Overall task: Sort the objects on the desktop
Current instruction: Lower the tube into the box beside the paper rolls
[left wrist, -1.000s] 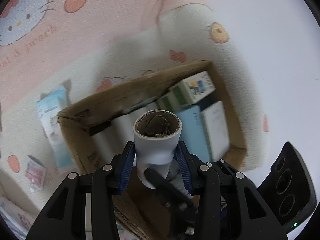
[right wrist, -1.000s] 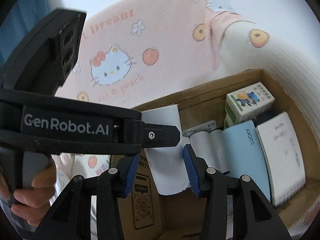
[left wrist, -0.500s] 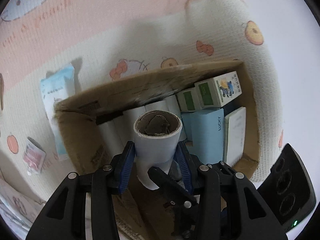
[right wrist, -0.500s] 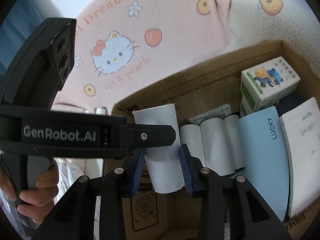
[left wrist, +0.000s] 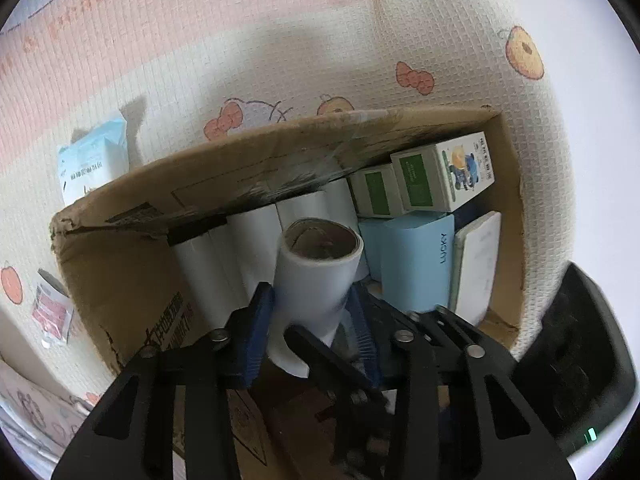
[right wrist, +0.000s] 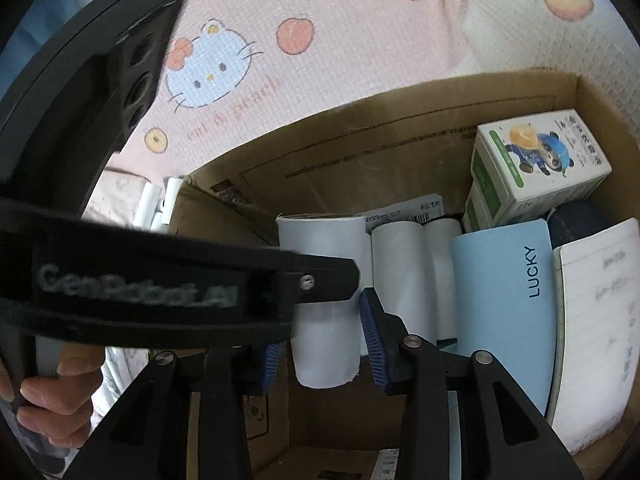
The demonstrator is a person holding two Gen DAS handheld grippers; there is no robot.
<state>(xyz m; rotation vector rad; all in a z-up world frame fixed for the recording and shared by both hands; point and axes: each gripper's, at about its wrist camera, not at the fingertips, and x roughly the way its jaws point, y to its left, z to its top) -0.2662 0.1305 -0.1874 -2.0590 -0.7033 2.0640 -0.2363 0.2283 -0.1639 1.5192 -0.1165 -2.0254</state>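
A white paper roll (left wrist: 316,276) with a brown cardboard core hangs upright inside the open cardboard box (left wrist: 280,148), just in front of several white rolls (left wrist: 224,256) lying there. My left gripper (left wrist: 312,320) has its blue pads against the roll's sides, and its jaws are closing on it. In the right wrist view the same roll (right wrist: 324,320) stands between the pads of my right gripper (right wrist: 324,344). Those jaws are opening, with a small gap on each side. The left gripper's black finger (right wrist: 328,276) crosses in front of the roll.
The box (right wrist: 360,152) also holds a light blue LUCKY box (right wrist: 500,300), green-and-white cartons (right wrist: 536,164) and a white notebook (right wrist: 596,320). A blue packet (left wrist: 94,164) and a small pink packet (left wrist: 52,312) lie on the cartoon-print mat (right wrist: 208,68). A hand (right wrist: 52,384) grips the left gripper.
Both grippers have sunk toward the box, carrying the roll down beside the other rolls. The right pads closed in on the roll, then spread a little. The left pads drew closer together.
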